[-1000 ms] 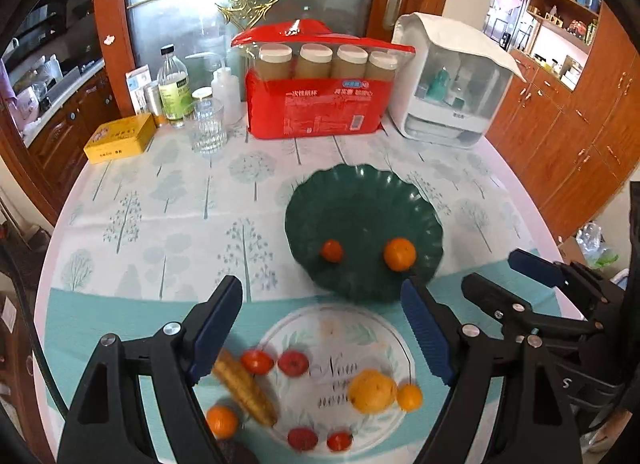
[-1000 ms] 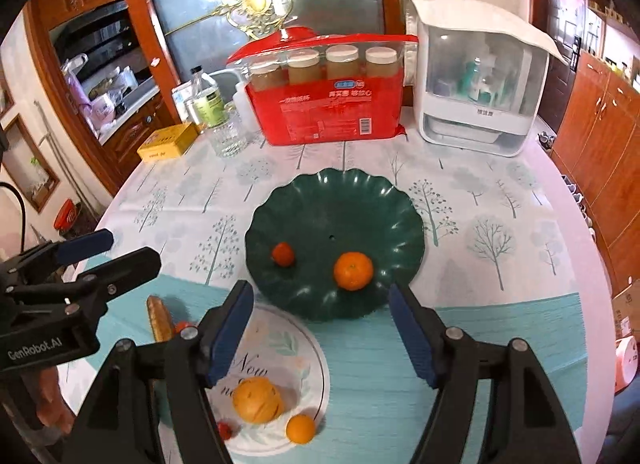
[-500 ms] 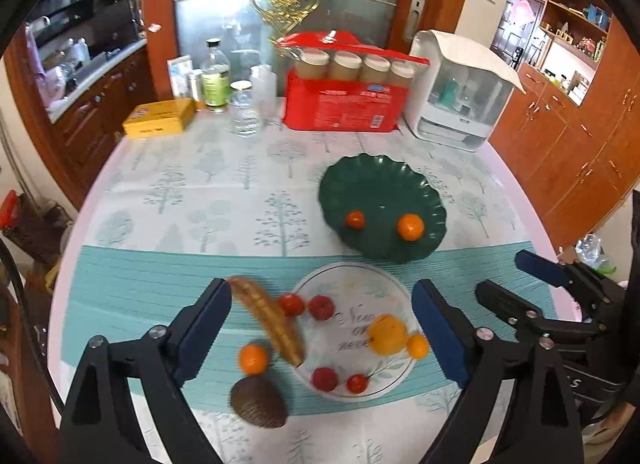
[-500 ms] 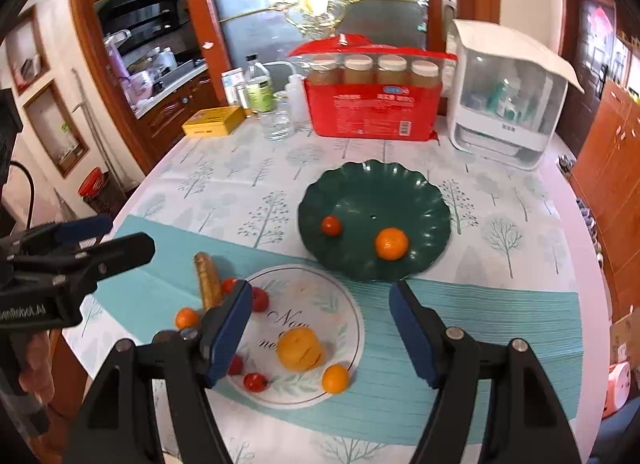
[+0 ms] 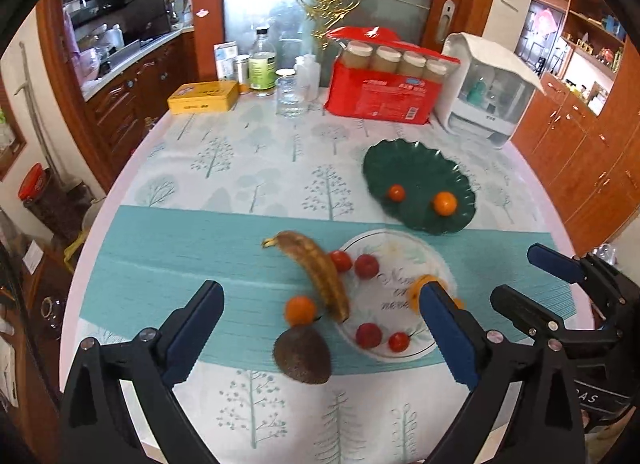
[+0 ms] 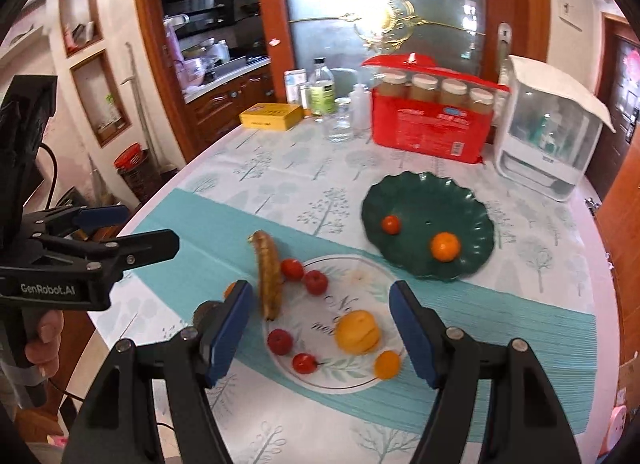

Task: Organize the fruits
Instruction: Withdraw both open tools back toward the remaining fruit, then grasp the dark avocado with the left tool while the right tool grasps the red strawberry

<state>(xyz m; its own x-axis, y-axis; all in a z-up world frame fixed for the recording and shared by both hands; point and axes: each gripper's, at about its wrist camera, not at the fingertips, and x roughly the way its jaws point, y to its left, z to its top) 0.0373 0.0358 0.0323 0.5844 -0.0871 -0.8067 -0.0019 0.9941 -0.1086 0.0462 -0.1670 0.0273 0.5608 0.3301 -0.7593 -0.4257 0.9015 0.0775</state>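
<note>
Moved: both grippers back from scalloped dark-green plastic plate [image 5: 416, 168], more table visible.
Jaws: left gripper [image 5: 320, 300] opening, empty; right gripper [image 6: 320, 324] apart, empty.
Handling: spotted brown-yellow banana [image 5: 316, 272] beside plate looks soft; grip mid-body, gently.

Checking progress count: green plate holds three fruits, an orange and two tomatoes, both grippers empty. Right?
Not quite: the green plate holds two, one orange and one tomato, as the right wrist view shows. Both grippers are empty.
</note>
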